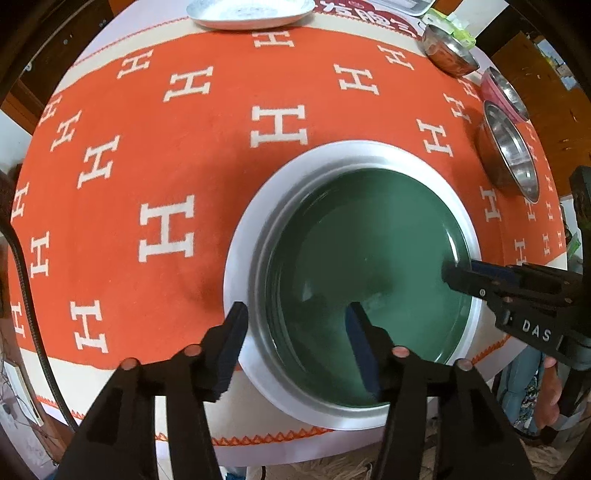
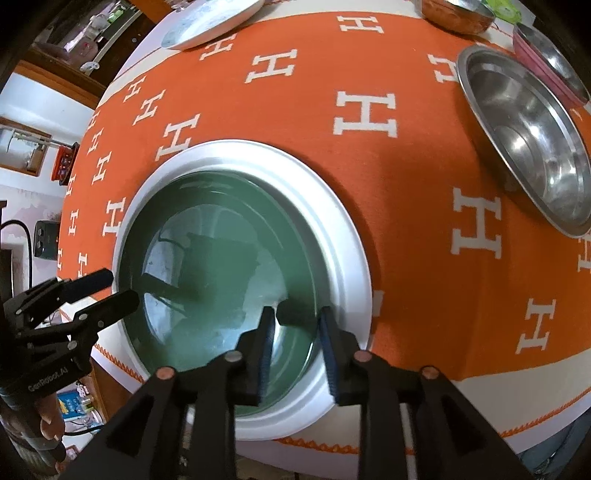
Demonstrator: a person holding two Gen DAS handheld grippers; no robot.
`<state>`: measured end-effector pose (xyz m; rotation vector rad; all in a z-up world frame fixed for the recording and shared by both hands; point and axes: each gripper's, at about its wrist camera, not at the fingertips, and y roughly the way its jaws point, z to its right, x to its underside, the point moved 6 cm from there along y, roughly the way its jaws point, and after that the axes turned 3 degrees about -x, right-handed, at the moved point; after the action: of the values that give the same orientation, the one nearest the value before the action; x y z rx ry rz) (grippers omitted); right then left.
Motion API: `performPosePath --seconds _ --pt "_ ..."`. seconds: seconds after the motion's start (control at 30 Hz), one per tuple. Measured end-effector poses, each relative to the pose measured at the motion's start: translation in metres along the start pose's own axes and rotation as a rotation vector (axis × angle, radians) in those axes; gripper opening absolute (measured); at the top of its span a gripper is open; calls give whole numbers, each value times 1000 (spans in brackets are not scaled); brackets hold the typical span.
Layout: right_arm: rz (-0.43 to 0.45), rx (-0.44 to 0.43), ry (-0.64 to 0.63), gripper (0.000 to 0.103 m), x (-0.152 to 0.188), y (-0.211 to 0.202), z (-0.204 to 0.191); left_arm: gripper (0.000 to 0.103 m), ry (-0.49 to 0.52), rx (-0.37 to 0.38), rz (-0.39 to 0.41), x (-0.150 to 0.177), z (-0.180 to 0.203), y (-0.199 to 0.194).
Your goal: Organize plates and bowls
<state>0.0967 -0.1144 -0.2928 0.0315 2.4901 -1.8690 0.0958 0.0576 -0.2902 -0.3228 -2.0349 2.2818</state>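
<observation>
A dark green plate (image 1: 369, 251) (image 2: 221, 266) lies nested inside a wider white plate (image 1: 236, 266) (image 2: 343, 229) near the front edge of the table. My left gripper (image 1: 295, 317) is open and straddles the left rims: one finger stands outside the white plate, the other over the green one. My right gripper (image 2: 296, 314) is open too, with the green plate's right rim running between its pads and a gap showing. Each gripper shows in the other's view, the right gripper (image 1: 458, 269) at the plate's right rim and the left gripper (image 2: 118, 288) at its left.
An orange cloth with white H marks (image 1: 147, 147) covers the table. A steel bowl (image 1: 509, 155) (image 2: 528, 136) stands to the right, with a pink bowl (image 1: 504, 92) and another metal bowl (image 1: 447, 51) behind it. A white oval plate (image 1: 247, 13) sits at the far edge.
</observation>
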Motion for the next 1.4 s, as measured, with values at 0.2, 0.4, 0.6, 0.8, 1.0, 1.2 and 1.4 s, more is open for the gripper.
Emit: performPosePath --seconds 0.2,0.4,0.6,0.8,1.0,1.2,1.4 --pt "20 39 -44 33 -1 -10 -8 67 -7 15 9 -3 1 -7" --pt "36 49 -66 33 1 -19 -12 67 1 14 20 -3 0 -16" --pt "54 40 -83 33 0 -27 -21 72 10 18 30 -2 1 -27" --pt "75 26 -90 33 -3 -35 -26 76 7 25 73 -6 -3 -51" --pt "97 13 -105 33 -7 -43 -35 77 9 31 127 -18 -6 -77" --pt "137 -4 -113 33 -16 -62 -44 80 0 23 190 -33 -18 -105" --pt "184 -12 -122 33 -33 -87 -51 81 0 0 236 -56 -35 -124"
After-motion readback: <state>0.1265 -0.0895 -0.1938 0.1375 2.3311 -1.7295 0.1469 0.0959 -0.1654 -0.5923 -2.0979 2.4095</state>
